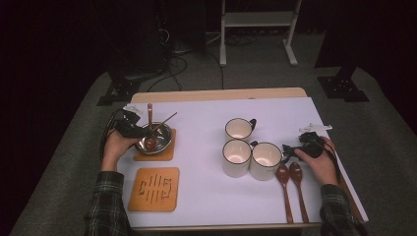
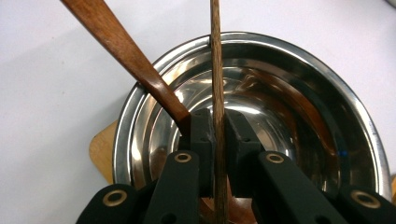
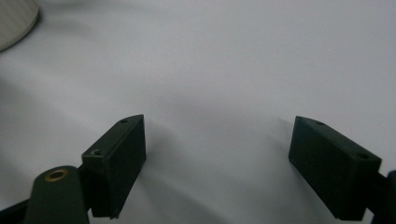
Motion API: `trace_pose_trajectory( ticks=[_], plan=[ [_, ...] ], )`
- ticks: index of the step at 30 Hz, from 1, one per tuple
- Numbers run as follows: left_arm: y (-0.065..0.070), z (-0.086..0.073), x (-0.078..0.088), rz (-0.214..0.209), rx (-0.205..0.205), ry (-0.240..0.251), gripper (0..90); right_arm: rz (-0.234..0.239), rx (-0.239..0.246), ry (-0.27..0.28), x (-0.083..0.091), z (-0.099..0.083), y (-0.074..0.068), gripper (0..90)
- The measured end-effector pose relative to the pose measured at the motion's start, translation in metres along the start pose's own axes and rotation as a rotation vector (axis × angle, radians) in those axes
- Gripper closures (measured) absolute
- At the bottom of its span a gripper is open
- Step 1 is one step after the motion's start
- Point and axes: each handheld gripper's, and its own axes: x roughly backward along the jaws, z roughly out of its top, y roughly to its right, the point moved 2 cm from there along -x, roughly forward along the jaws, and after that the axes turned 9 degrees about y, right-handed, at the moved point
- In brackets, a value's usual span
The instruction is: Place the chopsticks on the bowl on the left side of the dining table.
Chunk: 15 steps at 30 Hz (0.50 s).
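Observation:
A steel bowl sits on a wooden coaster at the table's left. My left gripper reaches over the bowl's near rim and is shut on a thin wooden handle that runs straight up between the pads. A second wooden spoon leans in the bowl just left of the jaws. My right gripper rests low over the white tabletop beside the cups, its jaws wide apart and holding nothing.
Three white cups cluster at centre right; a cup edge shows in the right gripper view. Two wooden spoons lie in front of them. A second, patterned coaster lies near the front left edge.

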Motion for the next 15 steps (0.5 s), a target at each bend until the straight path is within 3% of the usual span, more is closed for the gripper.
trace_pose_trajectory(
  ticks=[15],
  plan=[
    [-0.0003, 0.0014, 0.0032, 0.011, 0.002, 0.013, 73.2, 0.0, 0.001, 0.0, 0.0, 0.0, -0.0001, 17.5]
  ],
)
